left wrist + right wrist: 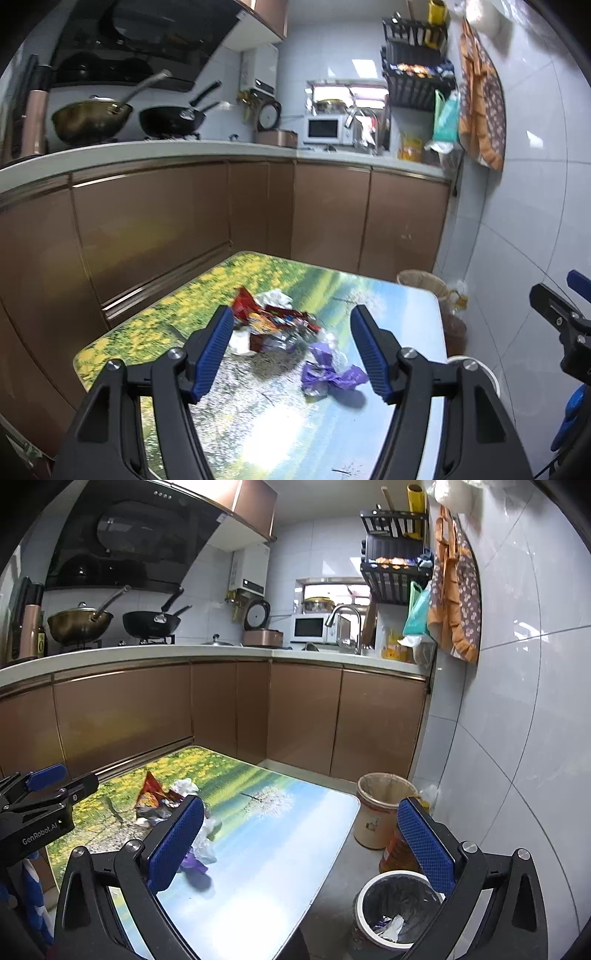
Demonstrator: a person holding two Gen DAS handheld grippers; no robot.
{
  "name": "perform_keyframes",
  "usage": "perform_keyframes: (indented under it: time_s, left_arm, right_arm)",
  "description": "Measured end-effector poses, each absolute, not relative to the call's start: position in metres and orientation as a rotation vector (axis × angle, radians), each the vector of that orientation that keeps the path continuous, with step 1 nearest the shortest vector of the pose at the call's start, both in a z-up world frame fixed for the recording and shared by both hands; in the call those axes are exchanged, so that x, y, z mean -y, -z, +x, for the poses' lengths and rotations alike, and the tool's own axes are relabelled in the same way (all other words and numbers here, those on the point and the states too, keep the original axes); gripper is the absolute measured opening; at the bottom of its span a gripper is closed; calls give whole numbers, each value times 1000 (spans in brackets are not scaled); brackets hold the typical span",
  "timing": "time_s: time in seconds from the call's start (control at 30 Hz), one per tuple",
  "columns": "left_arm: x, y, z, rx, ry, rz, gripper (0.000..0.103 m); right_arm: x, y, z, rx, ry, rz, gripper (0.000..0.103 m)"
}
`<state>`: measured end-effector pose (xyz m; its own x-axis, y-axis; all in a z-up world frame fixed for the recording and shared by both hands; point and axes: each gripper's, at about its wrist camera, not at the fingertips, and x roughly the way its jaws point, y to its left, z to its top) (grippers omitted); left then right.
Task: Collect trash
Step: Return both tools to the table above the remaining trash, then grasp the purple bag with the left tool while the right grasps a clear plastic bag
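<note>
A pile of red and orange snack wrappers [273, 317] with crumpled white paper lies mid-table on a low table with a landscape print [258, 435]. A purple wrapper [328, 374] lies nearer, beside clear plastic. My left gripper [291, 312] hovers above and short of the pile, open, with nothing between its blue pads. My right gripper [301, 805] is open wide over the table's right edge, holding nothing. In the right wrist view the wrappers [151, 792] and purple wrapper [194, 864] sit left of its left finger. A black-lined bin [397, 908] with some scraps stands on the floor below.
A second bin with a tan liner [384, 805] stands by the table's far right corner, an orange container [397, 853] beside it. Brown cabinets [221, 221] run behind the table under a counter with woks. A tiled wall [517, 738] closes the right side.
</note>
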<state>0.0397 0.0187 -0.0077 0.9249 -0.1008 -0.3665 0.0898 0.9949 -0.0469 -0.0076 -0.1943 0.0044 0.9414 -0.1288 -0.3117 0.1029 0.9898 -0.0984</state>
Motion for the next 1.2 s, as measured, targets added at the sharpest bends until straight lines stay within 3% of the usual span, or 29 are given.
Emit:
perform_keyframes:
  time_s: [0.63, 1.2]
  left_arm:
    - [-48, -2, 12, -386, 99, -54, 64]
    - [-65, 67, 78, -633, 129, -146, 64]
  right_arm:
    - [188, -22, -33, -260, 81, -78, 103]
    - [178, 38, 40, -496, -89, -55, 103]
